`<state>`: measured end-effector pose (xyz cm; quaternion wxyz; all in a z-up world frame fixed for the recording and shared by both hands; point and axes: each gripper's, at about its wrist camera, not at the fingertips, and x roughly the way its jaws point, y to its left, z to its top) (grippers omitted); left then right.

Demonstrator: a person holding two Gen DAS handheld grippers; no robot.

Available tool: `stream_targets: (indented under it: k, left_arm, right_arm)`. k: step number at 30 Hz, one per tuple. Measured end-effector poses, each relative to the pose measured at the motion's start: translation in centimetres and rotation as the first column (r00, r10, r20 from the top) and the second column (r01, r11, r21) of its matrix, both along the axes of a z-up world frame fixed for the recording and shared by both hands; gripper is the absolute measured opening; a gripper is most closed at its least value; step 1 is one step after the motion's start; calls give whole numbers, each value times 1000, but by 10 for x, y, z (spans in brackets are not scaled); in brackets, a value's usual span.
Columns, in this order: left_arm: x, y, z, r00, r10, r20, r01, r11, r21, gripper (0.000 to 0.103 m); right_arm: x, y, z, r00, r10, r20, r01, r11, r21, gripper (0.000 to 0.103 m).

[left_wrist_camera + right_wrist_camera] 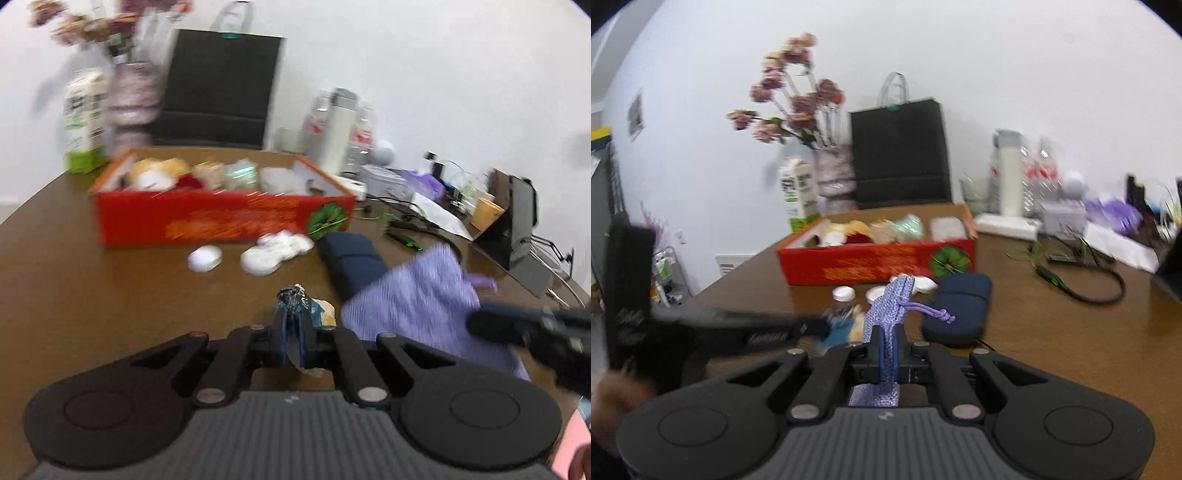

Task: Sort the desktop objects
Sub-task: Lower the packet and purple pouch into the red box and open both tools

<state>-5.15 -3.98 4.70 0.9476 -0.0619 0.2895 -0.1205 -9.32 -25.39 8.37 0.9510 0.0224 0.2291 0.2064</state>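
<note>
left gripper grips wrapper | right-view-only: pouch cord, seemingly knotted

A red box with orange print and a green round emblem is seen at centre frame. A lilac, finely patterned pouch is shown mid-frame; a navy case and white lids lie on brown table.

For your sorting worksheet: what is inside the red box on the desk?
The red box holds a row of small packets, yellow, red, tan, green and white. Blur hides what they are, and its front wall covers anything beneath them.
</note>
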Motion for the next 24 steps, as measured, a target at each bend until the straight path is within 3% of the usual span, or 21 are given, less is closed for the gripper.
stream_targets:
  k: [5,8,13,18,22,24]
  left_arm:
    - [-45,25,2,994,109,11,-108,994,-26,7]
    - [-66,35,10,986,151,75,-147,988,-47,7]
    - [-70,32,17,984,137,110,-137,991,-3,7]
    - [-46,31,25,983,124,137,-125,992,-3,7]
    - [-4,40,40,984,118,136,-110,992,-64,7]
    - [22,42,51,974,142,175,-136,990,-45,7]
  right_arm:
    - [-13,24,6,999,25,30,-24,999,-23,3]
    - [-22,31,7,997,15,70,-12,999,-41,3]
    - [-26,36,4,997,6,76,-5,1000,-8,3]
    - [-6,37,11,997,7,83,-9,1000,23,3]
    - [25,40,26,994,23,110,-28,999,37,3]
    - [49,42,39,989,22,147,-26,999,27,3]
